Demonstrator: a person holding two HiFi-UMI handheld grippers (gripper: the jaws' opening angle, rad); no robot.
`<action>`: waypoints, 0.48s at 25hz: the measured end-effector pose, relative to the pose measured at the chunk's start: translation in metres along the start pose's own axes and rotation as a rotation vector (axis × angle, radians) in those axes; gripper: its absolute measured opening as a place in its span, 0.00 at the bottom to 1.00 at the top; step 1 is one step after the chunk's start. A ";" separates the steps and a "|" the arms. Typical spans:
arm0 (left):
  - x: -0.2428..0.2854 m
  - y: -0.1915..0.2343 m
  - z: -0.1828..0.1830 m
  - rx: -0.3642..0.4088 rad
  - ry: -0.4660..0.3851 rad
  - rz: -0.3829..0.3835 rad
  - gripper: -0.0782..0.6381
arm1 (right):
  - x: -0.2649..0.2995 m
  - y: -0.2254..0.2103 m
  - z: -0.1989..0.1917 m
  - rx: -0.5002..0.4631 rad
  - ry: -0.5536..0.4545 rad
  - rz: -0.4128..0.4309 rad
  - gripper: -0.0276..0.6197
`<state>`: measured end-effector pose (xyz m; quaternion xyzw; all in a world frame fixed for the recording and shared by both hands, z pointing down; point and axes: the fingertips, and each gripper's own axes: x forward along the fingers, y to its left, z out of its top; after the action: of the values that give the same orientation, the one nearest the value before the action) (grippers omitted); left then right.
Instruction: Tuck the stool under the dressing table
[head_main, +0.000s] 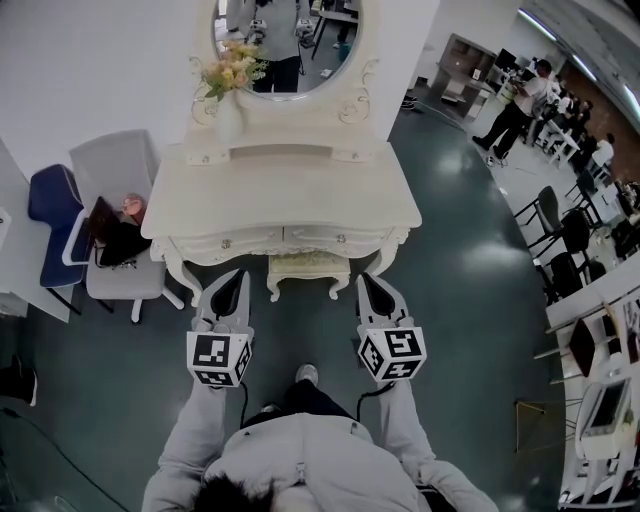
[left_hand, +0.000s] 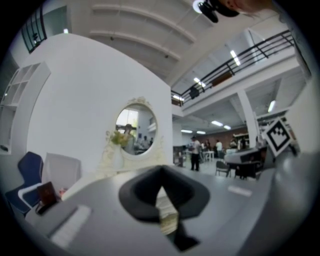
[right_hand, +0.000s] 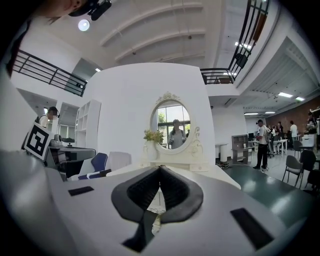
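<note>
Beneath carved cream tabletop (head_main: 300, 190), cream cushioned stool (head_main: 308, 266) looking nearly tucked; you're holding left tongs (head_main: 236, 280), right tongs (head_main: 370, 285) clenched, empty.

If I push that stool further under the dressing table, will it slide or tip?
The stool probably slides: the floor looks smooth and glossy. Its thin curved legs could catch, so a high push might tip it. Its frame looks rigid.

Smooth, glossy painted dressing table (head_main: 300, 195), padded cloth-topped stool (head_main: 308, 265), shiny polished floor (head_main: 470, 330)
</note>
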<state>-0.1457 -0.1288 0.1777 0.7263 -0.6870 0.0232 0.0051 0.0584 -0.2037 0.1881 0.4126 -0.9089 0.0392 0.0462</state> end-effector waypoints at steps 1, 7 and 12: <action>-0.004 0.001 0.005 -0.003 -0.010 0.004 0.12 | -0.003 0.002 0.005 -0.003 -0.010 -0.001 0.05; -0.022 0.006 0.032 -0.013 -0.070 0.016 0.12 | -0.020 0.011 0.030 -0.009 -0.067 -0.009 0.05; -0.040 0.008 0.050 0.012 -0.113 0.035 0.12 | -0.032 0.021 0.045 -0.020 -0.103 -0.019 0.05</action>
<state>-0.1550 -0.0910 0.1258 0.7141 -0.6988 -0.0137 -0.0385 0.0615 -0.1708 0.1390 0.4222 -0.9065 0.0084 0.0037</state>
